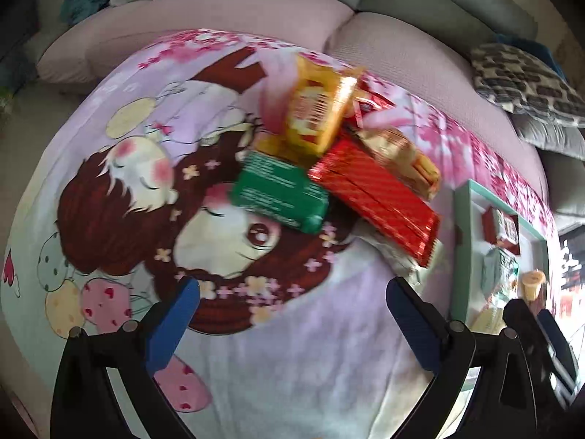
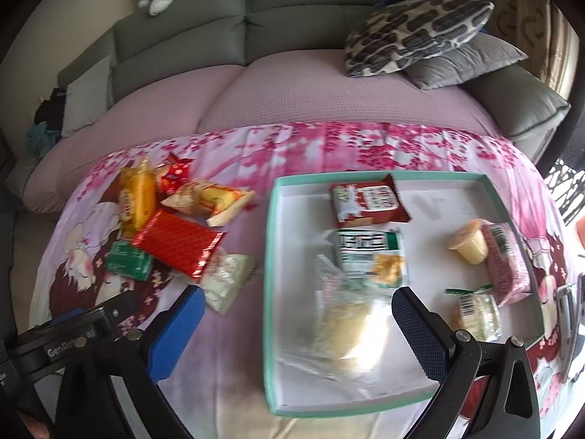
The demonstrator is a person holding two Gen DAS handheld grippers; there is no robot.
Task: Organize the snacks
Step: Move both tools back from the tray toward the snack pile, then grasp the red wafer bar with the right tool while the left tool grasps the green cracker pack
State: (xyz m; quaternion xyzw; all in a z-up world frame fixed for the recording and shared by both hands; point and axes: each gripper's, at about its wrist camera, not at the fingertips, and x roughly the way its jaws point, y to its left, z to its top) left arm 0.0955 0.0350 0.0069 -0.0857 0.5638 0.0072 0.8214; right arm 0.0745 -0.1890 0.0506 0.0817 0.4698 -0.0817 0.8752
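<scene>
A pile of snacks lies on a cartoon-print cloth: a red packet (image 1: 376, 197) (image 2: 177, 241), a green box (image 1: 279, 192) (image 2: 128, 259), an orange packet (image 1: 316, 109) (image 2: 137, 197), a beige packet (image 1: 406, 157) (image 2: 208, 199) and a white packet (image 2: 225, 281). A teal-rimmed white tray (image 2: 270, 292) (image 1: 461, 248) holds several snacks, among them a clear bag with a cake (image 2: 345, 323). My left gripper (image 1: 292, 314) is open and empty, short of the pile. My right gripper (image 2: 298, 323) is open above the tray's near left part, over the clear bag.
A pink-covered sofa seat (image 2: 292, 87) with grey backrest runs behind the cloth. Patterned and grey cushions (image 2: 416, 36) lie at the back right. The left gripper's body (image 2: 73, 333) shows at the lower left of the right wrist view.
</scene>
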